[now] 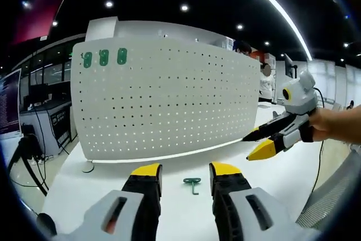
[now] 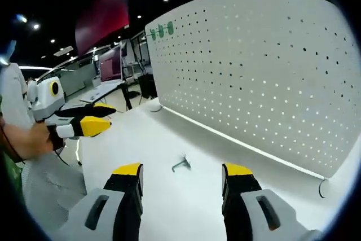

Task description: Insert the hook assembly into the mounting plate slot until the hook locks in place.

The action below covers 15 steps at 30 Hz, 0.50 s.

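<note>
Jaws on both our grippers stand wide apart and hold nothing: the left gripper (image 1: 185,174) rises from the bottom of the left gripper view with its yellow tips either side of the hook (image 1: 192,183), and the right gripper (image 2: 183,173) does the same at the bottom of the right gripper view, where the hook (image 2: 181,163) lies just above the gap. That small green hook assembly rests loose on the white table (image 1: 107,176), in front of the upright white pegboard (image 1: 169,100) that we take to be the mounting plate. In the pegboard's upper left corner in the left gripper view sit three green tags (image 1: 104,57); whether they are hooks already seated or something else we cannot tell. As we judge it, the task is barely begun: the hook has not been picked up, and what remains is to grip it, carry it to the board, push it into a slot and see it lock. We can read no brand, label or writing anywhere; a screen (image 1: 9,103) at the far left of the left gripper view shows text too small to make out.
</note>
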{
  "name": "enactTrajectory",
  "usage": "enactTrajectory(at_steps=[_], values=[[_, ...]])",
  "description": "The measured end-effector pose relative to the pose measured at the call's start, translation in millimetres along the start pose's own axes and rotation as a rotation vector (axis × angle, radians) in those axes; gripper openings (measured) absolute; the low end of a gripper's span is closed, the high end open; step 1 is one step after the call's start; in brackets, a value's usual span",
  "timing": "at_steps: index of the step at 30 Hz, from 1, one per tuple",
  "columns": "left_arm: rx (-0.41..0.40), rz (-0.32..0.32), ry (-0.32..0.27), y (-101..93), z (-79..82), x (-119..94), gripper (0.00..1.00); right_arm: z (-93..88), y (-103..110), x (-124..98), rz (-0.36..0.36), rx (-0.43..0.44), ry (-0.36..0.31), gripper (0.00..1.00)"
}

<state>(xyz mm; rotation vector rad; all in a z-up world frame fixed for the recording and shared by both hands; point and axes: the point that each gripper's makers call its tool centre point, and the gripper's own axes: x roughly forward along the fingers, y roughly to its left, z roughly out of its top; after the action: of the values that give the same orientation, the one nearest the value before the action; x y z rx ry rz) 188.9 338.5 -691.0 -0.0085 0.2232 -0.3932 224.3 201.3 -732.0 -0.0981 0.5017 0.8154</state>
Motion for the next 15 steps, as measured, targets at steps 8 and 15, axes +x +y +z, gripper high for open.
enactTrajectory(at_steps=[8,15], values=[[0.003,-0.003,0.014,0.0,-4.1,2.0,0.34,-20.6,-0.6,27.0,0.029,-0.029,0.051,0.51],[0.005,-0.010,0.024,-1.4,-6.6,3.0,0.33,-29.4,-2.6,42.8,0.041,-0.029,0.074,0.45]])
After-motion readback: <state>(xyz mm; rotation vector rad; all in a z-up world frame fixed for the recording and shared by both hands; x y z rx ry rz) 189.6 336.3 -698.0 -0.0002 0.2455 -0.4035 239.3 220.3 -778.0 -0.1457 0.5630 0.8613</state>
